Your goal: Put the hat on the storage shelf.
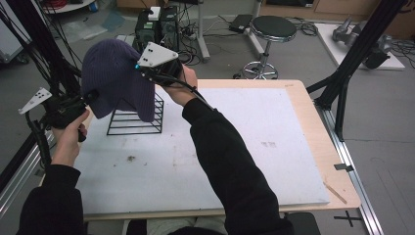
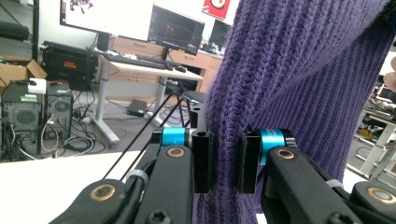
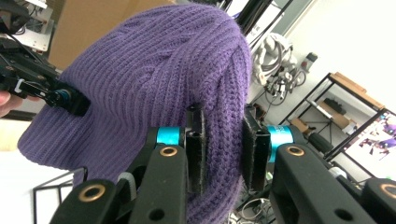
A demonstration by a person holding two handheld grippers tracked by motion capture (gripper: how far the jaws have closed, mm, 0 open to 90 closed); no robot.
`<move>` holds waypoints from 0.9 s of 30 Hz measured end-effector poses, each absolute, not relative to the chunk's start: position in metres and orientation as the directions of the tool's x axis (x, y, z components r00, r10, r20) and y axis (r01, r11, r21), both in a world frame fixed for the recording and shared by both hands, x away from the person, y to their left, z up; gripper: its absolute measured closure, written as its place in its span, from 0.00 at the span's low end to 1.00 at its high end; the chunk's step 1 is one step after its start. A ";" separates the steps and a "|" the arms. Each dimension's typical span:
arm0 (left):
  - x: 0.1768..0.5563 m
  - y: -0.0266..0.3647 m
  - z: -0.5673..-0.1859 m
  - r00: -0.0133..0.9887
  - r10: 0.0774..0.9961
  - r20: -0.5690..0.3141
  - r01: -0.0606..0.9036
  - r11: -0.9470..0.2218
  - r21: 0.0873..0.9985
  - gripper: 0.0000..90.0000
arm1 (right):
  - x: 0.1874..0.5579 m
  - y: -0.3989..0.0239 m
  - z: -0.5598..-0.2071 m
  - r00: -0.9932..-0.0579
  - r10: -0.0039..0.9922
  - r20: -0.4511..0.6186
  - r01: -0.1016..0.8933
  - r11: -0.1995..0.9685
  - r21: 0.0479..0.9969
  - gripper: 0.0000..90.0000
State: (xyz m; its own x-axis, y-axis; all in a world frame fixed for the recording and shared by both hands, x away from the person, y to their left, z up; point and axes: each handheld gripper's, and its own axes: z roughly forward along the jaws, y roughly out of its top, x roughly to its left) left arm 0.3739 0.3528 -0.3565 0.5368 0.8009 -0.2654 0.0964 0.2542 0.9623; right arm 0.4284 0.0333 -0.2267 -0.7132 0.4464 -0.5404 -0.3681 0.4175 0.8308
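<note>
Item: purple knit beanie [image 1: 113, 73], held in the air over the black wire basket [image 1: 137, 117] at the far left part of the white table [image 1: 244, 147], hem hanging down onto the basket's top. Left gripper [image 1: 90, 95]: jaws clamped on a fold of knit at the beanie's left edge. Right gripper [image 1: 142, 68]: jaws clamped on a fold at its right edge, higher up. The beanie spans the gap between both tools, stretched sideways.
</note>
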 end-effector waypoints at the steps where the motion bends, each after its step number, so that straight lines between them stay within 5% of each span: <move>1: 0.373 0.353 -0.359 0.536 0.802 -0.265 0.096 0.253 0.963 0.89 | 0.429 0.033 -0.228 -0.719 0.443 -0.535 -0.363 0.417 0.833 0.83; 27: 0.368 0.350 -0.396 0.504 0.829 -0.241 0.154 0.188 0.970 0.89 | 0.434 0.040 -0.275 -0.763 0.429 -0.484 -0.278 0.458 0.844 0.83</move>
